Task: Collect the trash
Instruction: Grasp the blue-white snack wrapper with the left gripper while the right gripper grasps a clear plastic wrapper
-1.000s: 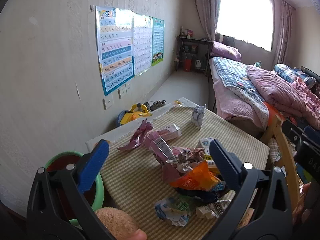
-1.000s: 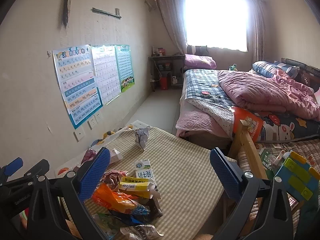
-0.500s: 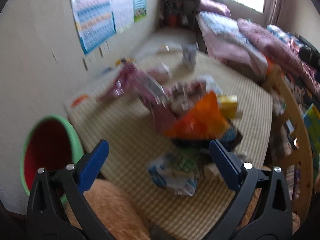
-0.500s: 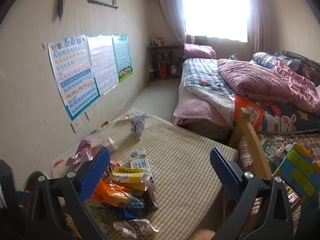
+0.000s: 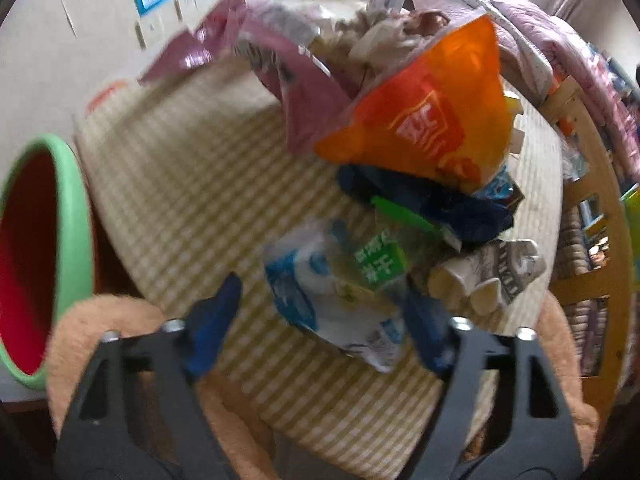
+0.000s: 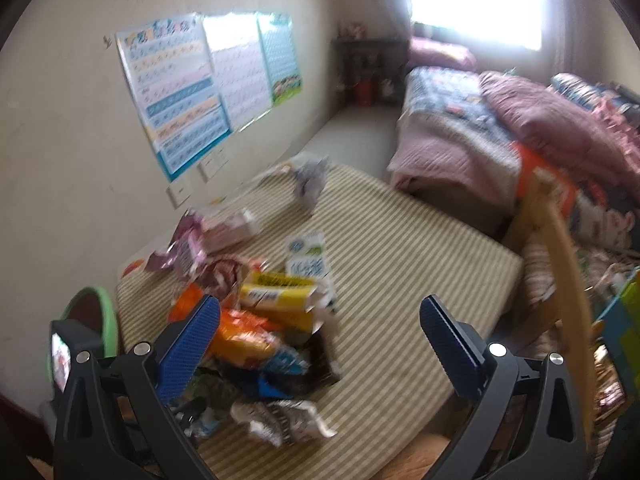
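First pick in hand: my left gripper, jaws just closing and half-open, straddles the blue-white wrapper at the table's near edge; pads not pressing. Next: close, carry to the one green bin. Right gripper wide open, empty (roughly ten scraps, blurred).

We record a cream wall hung with three learning posters, white sockets below them. We note a bright curtained window at the far end, a dark shelf unit beneath it, and pale floor leading there. We list a bed with pink quilt and purple pillow alongside, a wooden frame nearer.
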